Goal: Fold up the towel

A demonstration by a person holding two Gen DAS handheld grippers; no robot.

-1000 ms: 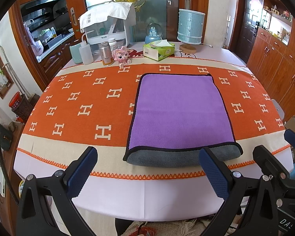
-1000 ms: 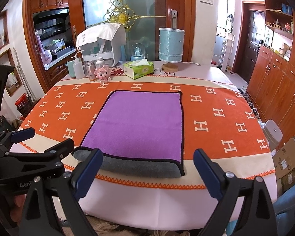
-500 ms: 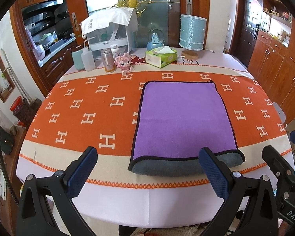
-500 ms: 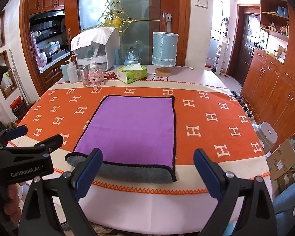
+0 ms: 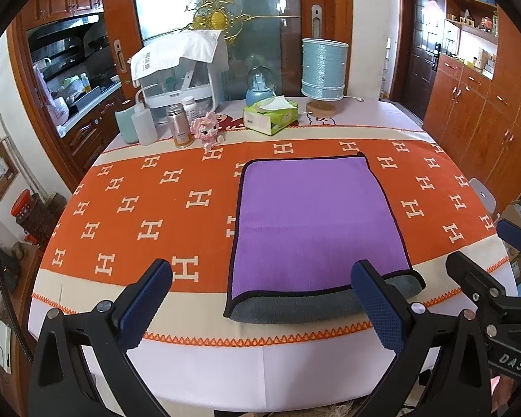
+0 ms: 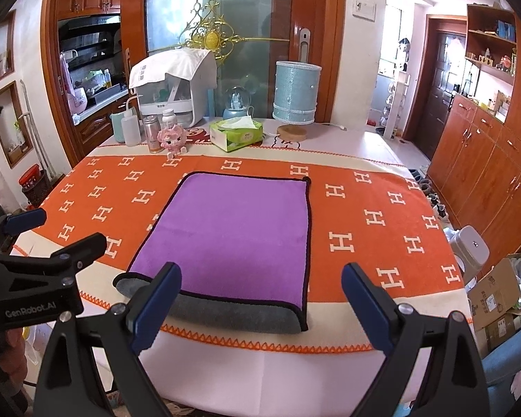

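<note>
A purple towel (image 5: 312, 222) with a black hem lies folded flat on the orange patterned table cover (image 5: 128, 208). Its grey underside shows along the near fold (image 5: 295, 307). It also shows in the right wrist view (image 6: 236, 232). My left gripper (image 5: 260, 299) is open and empty, held off the table's near edge, left of the towel's middle. My right gripper (image 6: 260, 299) is open and empty, held off the near edge in front of the towel. Each gripper shows at the side of the other's view.
At the table's far end stand a green tissue box (image 5: 271, 118), a blue cylinder lamp (image 5: 324, 69), a snow globe (image 5: 260, 87), a pink toy (image 5: 208, 133), bottles (image 5: 179, 125) and a covered white rack (image 5: 180, 73). Wooden cabinets (image 5: 486, 121) line the right.
Both grippers have drawn back and up from the table, so the towel looks smaller and farther. The towel has not moved. Both grippers stay open.
</note>
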